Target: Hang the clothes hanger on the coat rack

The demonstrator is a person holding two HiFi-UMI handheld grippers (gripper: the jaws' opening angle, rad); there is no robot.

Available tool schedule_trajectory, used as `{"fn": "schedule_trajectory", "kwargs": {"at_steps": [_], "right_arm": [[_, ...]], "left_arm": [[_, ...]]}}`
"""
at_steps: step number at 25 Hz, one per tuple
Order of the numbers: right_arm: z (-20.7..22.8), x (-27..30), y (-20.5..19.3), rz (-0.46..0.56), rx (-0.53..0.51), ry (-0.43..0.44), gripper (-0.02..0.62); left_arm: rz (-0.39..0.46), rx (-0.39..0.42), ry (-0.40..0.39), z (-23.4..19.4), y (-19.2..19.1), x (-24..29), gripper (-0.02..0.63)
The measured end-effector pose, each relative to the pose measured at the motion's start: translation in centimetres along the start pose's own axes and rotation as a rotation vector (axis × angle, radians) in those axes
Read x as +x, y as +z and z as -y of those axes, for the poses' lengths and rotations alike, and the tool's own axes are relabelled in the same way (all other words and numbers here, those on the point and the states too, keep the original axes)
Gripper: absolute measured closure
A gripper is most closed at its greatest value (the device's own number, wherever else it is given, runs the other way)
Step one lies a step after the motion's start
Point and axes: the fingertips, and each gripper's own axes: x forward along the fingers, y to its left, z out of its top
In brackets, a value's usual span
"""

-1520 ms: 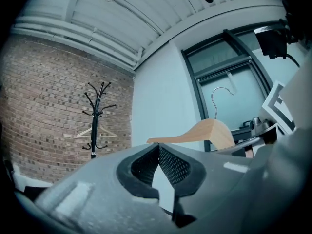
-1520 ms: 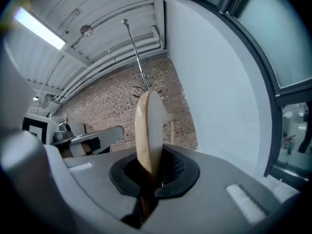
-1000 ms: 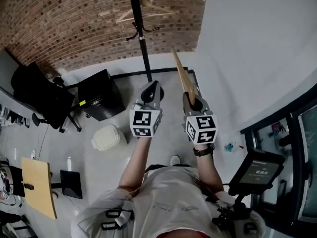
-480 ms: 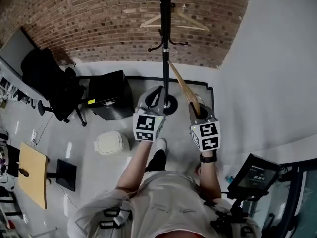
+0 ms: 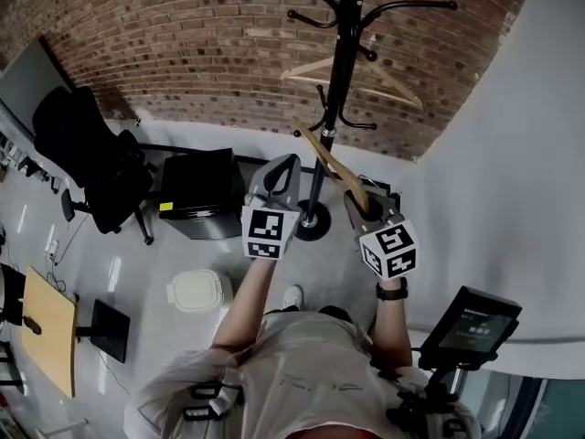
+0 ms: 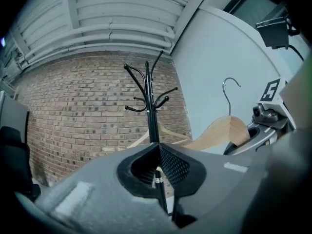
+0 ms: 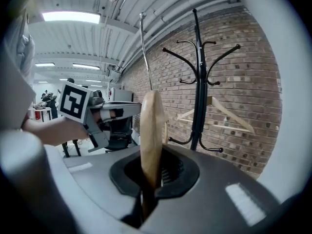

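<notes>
At the far left an office chair [image 5: 91, 172] and a black cabinet [image 5: 196, 190] stood on the floor against the brick wall, neither of them part of the job.

The left tool [image 5: 283, 167] was held level in front of the person. In the left gripper view its jaws met at the tips and gripped nothing; the rack's pole only showed through the gap behind them.

Just right of it the clothes hanger [image 5: 331, 161] slanted up and away towards the wall. One wooden arm was clamped in the right tool, and its wire hook [image 7: 144, 48] stood free at the top, touching nothing.

The coat rack [image 5: 338, 90] rose against the brick wall beyond both tools. A second wooden hanger [image 5: 393, 85] already hung from one of its pegs, and the other curved pegs looked bare.

The right tool [image 5: 364, 201] was closed firmly on the hanger's arm, with the wood standing edge-on between the jaws.

By my reading, the step in hand was the carry to the rack: the hanger was lifted and near the pole but not yet hung. The next move probably called for raising the hook above a bare peg, turning it so that its open side faced the peg, and lowering it on before letting go. The hanger already there would need avoiding.
</notes>
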Motion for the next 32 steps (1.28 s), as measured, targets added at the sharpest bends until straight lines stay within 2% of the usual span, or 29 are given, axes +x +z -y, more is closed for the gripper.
{"fn": "schedule_trajectory", "kwargs": {"at_steps": [3,6,9,11,15,19,21,26,29,32], "right_arm": [[0.3,2.4,0.7,-0.001,-0.001,0.086,0.589],[1.7,3.8,1.4,-0.034,-0.043,0.13,0.589],[3.3,4.8,2.6,-0.058,-0.111,0.191,0.589],[4.5,5.2,3.6,-0.07,-0.138,0.264,0.589],[6.6,5.5,6.8,-0.058,-0.196,0.399,0.589],[7.5,5.9,9.7,-0.058,-0.281,0.483,0.588],[7.4,6.3,10.4,-0.06,-0.272,0.562,0.588],[7.8,6.5,12.5,-0.035,-0.095,0.821,0.589],[9.1,6.9,13.0,-0.05,-0.084,0.884,0.589],[10.3,8.0,12.8,-0.097,-0.12,0.887,0.589]], "left_arm": [[0.002,-0.029,0.023,-2.4,0.3,1.8,0.606],[0.011,-0.049,0.039,-3.5,1.0,3.4,0.606],[0.011,-0.002,0.066,-4.3,2.1,4.7,0.606],[0.016,0.02,0.072,-4.5,3.1,5.4,0.606],[0.054,-0.027,0.085,-4.7,4.7,6.4,0.606],[0.028,-0.066,0.097,-4.8,4.1,7.2,0.606],[0.022,-0.058,0.113,-5.0,4.0,7.2,0.606],[0.036,-0.043,0.146,-5.4,4.5,6.7,0.606],[0.027,-0.037,0.159,-5.4,4.3,6.6,0.606],[0.034,-0.02,0.173,-5.5,4.7,6.4,0.606]]}}
